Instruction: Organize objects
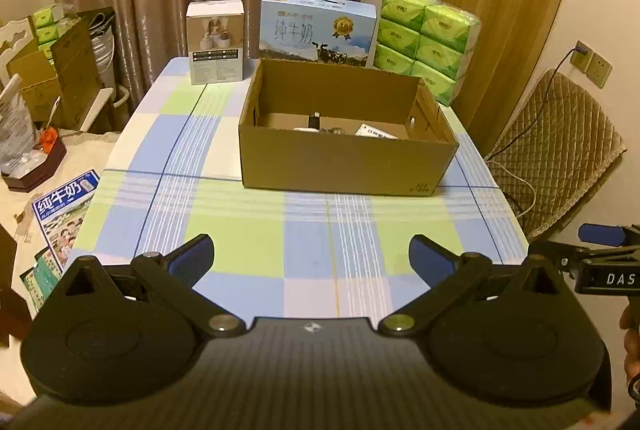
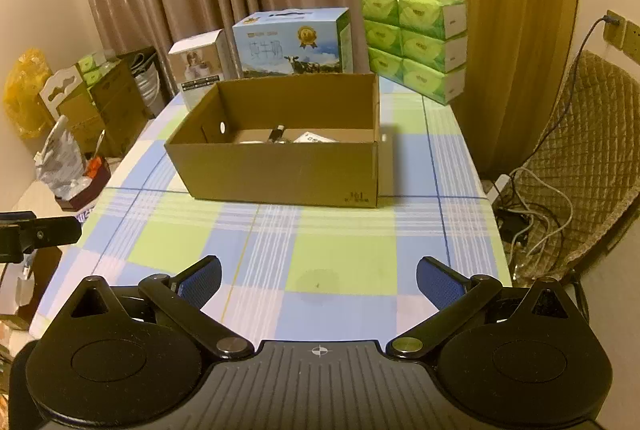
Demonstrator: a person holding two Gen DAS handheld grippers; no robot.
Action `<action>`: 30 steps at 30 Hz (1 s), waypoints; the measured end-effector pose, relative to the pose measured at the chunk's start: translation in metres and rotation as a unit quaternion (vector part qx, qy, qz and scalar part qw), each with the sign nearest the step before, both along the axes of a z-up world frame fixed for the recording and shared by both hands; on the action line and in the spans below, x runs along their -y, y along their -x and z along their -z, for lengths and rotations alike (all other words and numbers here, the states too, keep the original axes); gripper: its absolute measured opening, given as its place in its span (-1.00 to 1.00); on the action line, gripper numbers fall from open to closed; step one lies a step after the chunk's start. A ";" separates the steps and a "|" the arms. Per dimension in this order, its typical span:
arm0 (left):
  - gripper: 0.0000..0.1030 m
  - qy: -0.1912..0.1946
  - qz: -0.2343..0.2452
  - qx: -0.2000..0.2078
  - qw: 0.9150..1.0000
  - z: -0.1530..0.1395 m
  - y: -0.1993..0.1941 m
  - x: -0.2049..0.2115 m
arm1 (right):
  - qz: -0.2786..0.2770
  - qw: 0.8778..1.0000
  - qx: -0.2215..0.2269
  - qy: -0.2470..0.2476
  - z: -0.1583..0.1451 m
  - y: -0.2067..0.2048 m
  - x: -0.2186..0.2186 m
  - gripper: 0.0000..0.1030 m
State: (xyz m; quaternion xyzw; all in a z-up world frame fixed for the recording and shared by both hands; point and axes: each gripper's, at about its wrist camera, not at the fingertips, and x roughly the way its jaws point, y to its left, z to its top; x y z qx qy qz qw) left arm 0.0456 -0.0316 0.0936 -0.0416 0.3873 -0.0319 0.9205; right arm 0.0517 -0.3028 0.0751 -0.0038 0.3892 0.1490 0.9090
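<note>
Two hand-held grippers wait over a checked tablecloth (image 1: 320, 230), both empty with fingers spread apart.

Straight ahead of the left gripper (image 1: 311, 258) and right gripper (image 2: 319, 278), well apart from both, sits an open cardboard box (image 1: 344, 166) holding a few small items, possibly a bottle and packet, apparently gathered for tidying.

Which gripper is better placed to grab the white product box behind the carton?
Left, marginally. The white product box stands at the cardboard carton's far-left corner; left gripper is nearer that side. Both are open and empty.
</note>
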 end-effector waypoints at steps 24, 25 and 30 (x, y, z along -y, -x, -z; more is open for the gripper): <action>0.98 -0.016 0.020 -0.001 1.000 0.017 0.038 0.026 | 0.002 1.000 -0.012 -0.016 0.009 0.038 0.005 0.96; 0.98 -0.018 0.021 -0.001 1.000 0.018 0.038 0.027 | 0.002 1.000 -0.013 -0.016 0.009 0.038 0.005 0.96; 0.98 -0.017 0.019 -0.007 1.000 0.023 0.037 0.026 | 0.003 1.000 -0.014 -0.018 0.010 0.039 0.005 0.96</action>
